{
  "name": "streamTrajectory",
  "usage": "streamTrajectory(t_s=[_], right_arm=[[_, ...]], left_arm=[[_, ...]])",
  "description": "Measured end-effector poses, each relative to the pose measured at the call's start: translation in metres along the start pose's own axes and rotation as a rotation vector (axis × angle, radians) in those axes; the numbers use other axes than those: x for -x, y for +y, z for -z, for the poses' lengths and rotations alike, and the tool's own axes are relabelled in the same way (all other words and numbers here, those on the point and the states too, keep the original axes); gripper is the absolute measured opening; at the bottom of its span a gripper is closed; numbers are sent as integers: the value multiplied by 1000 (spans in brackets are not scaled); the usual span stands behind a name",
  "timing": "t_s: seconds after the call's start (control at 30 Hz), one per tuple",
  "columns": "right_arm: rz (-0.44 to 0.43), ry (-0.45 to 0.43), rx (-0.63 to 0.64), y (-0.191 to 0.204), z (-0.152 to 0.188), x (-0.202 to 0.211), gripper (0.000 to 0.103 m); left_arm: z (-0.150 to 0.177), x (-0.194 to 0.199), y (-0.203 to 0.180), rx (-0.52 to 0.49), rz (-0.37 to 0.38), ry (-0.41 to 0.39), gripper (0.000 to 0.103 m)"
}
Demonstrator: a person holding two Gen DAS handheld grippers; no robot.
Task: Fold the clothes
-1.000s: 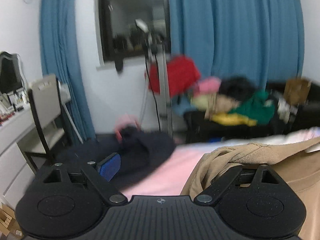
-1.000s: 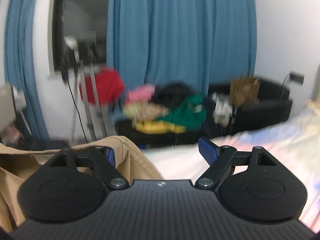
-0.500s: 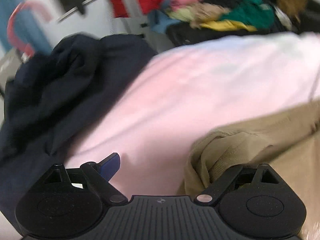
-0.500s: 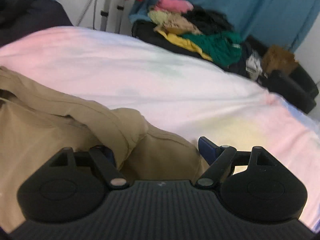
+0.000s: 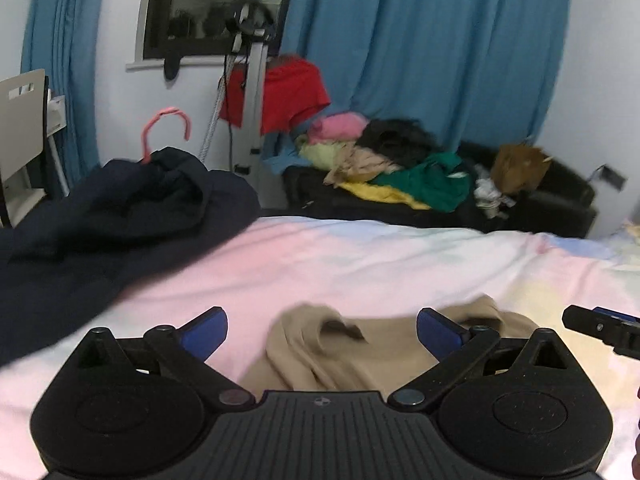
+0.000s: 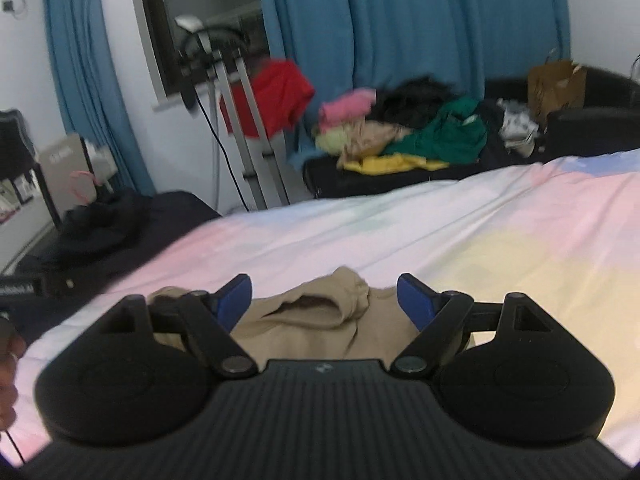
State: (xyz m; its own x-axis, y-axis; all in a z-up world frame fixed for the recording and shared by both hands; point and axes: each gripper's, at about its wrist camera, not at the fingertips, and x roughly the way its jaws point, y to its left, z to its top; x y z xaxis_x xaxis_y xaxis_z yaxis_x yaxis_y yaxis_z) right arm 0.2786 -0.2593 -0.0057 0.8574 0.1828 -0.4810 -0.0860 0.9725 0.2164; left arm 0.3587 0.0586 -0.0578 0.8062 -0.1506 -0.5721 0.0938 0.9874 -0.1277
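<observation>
Both tongs stand released, nothing between the blue pads: left tongs [image 5: 322, 330], right tongs [image 6: 324, 296]. Tan corduroy garment [image 5: 360, 352] lies bunched on the bed at lower centre of both views.

Risk: a pinch into the rumpled heap may catch several layers and fold crooked; soft pastel bed sheet [image 5: 360, 256] may lift too.

Room: dark garment [image 5: 100, 216] at left, clothes pile [image 5: 384, 168] beyond the bed, blue curtains [image 5: 432, 48].

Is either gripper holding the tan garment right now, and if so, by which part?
Nothing is held. The left gripper and the right gripper are both open, and the tan garment lies on the bedsheet.
</observation>
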Motion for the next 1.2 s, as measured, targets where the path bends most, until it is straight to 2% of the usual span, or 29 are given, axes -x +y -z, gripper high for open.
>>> streamTrajectory(t_s=[0.3, 0.47, 0.63, 0.73, 0.83, 0.97, 1.13, 1.2], right_arm=[[-11, -67, 48, 29, 73, 137, 81], [-23, -89, 23, 33, 105, 189, 81], [-50, -77, -78, 27, 132, 209, 81], [-51, -52, -113, 21, 149, 202, 81], [-47, -1, -149, 15, 161, 185, 81], [-84, 40, -219, 9, 168, 168, 81], [-106, 58, -208, 13, 174, 145, 81], [-100, 66, -200, 14, 177, 135, 81]], left_arm=[[81, 117, 27, 40, -38, -44, 99], [121, 170, 64, 197, -33, -41, 98], [136, 202, 98, 378, -15, -41, 94], [137, 194, 112, 445, -6, -12, 88], [143, 171, 119, 460, -24, 9, 82], [150, 130, 121, 483, -47, 30, 70], [158, 85, 122, 502, -35, 29, 63], [160, 73, 120, 488, -33, 24, 50]])
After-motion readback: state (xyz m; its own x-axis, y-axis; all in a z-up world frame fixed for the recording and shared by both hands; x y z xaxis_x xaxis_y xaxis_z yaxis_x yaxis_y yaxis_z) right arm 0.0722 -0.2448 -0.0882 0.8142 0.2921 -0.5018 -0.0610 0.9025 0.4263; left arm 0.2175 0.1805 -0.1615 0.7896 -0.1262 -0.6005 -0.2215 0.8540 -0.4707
